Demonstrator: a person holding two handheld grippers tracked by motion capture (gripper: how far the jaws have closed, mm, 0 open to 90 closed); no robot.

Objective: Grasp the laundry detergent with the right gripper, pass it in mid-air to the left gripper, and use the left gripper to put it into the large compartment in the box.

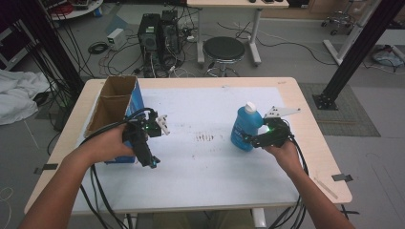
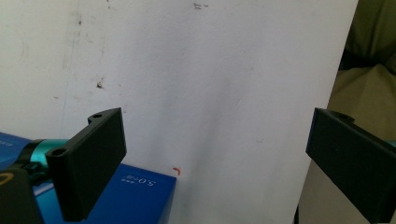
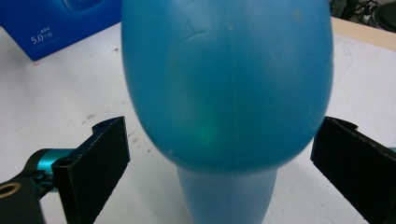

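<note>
A blue plastic bottle [image 1: 242, 130] with a white cap stands upright right of the table's middle. My right gripper [image 1: 251, 139] reaches it from the right, open, one jaw on each side of the bottle's body [image 3: 224, 84]. In the right gripper view [image 3: 219, 168] the jaws stand wide and a firm contact is not evident. A blue carton [image 1: 135, 102] with an open cardboard top stands at the left. My left gripper [image 1: 152, 162] hangs just right of it, pointing back toward the table's near edge. It is open and holds nothing [image 2: 217, 163], with the carton's corner [image 2: 135, 196] by its left jaw.
A white mat [image 1: 210, 157] covers most of the wooden table [image 1: 315, 143]. Cables trail from both grippers off the near edge. Beyond the table stand a black stool [image 1: 223, 49], computer towers [image 1: 157, 31] and a black frame post [image 1: 356, 47].
</note>
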